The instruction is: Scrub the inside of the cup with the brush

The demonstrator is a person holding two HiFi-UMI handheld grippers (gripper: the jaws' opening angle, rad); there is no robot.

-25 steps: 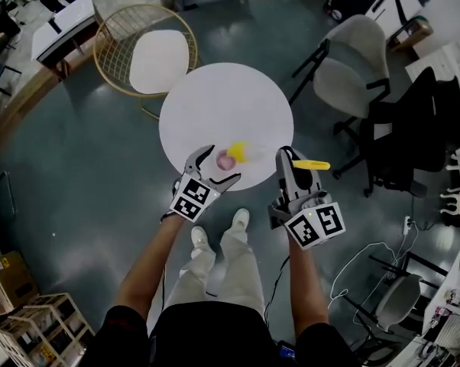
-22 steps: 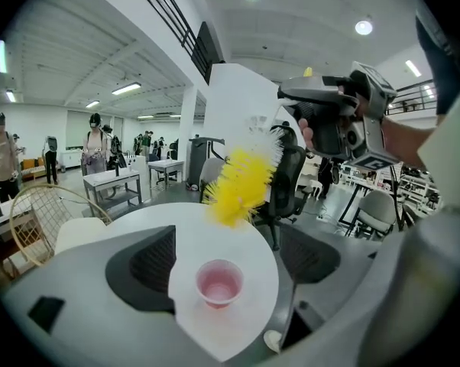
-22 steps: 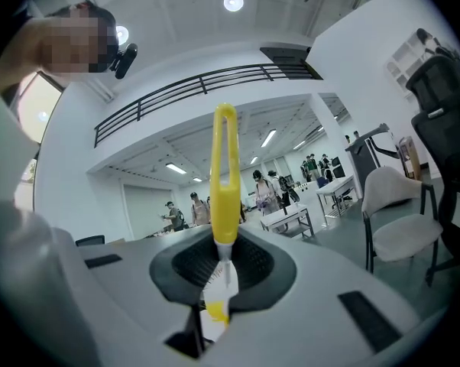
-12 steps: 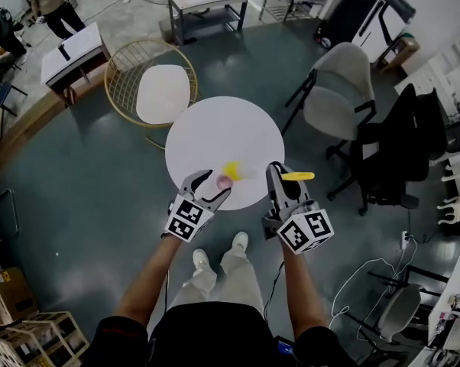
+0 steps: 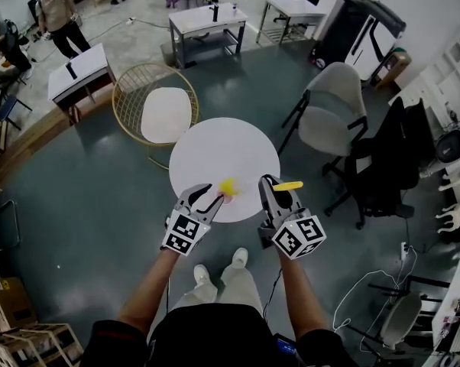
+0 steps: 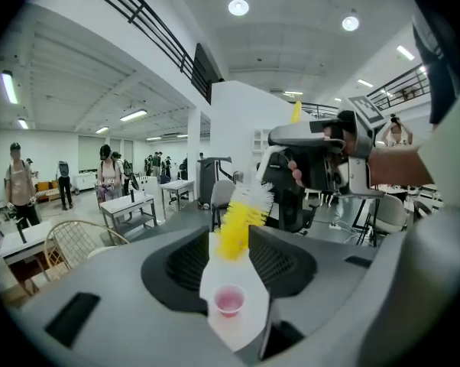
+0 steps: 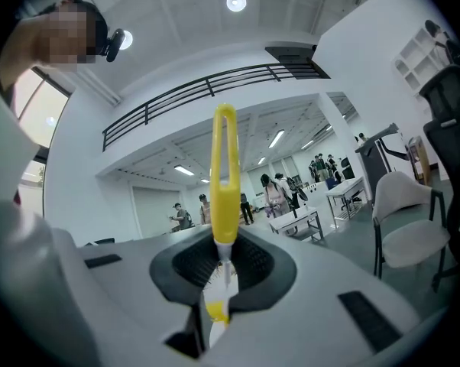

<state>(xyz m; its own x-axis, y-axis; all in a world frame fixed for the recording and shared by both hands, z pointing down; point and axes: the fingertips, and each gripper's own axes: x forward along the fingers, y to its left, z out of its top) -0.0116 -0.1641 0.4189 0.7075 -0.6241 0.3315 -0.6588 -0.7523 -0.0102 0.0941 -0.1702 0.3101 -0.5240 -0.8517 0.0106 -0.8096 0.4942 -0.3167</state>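
Observation:
A small pink cup (image 6: 230, 300) stands on the round white table (image 5: 222, 147), near its front edge. My left gripper (image 6: 234, 316) straddles the cup; its jaws are closing, with a gap still showing on each side of the cup. In the head view the left gripper (image 5: 213, 195) and the brush hide the cup. My right gripper (image 5: 267, 183) is shut on the yellow brush (image 7: 224, 174), handle loop pointing out to the right (image 5: 289, 185). The yellow and white bristle head (image 6: 241, 216) hangs tilted just above and behind the cup.
A gold wire chair with a white cushion (image 5: 160, 109) stands left of the table. A grey office chair (image 5: 333, 117) and a black chair (image 5: 402, 151) stand to the right. My feet (image 5: 218, 266) are below the table's front edge. Desks and people fill the back.
The left jaws have narrowed around the cup. The brush head has come over the cup, which no longer shows in the head view. The head camera has tilted up.

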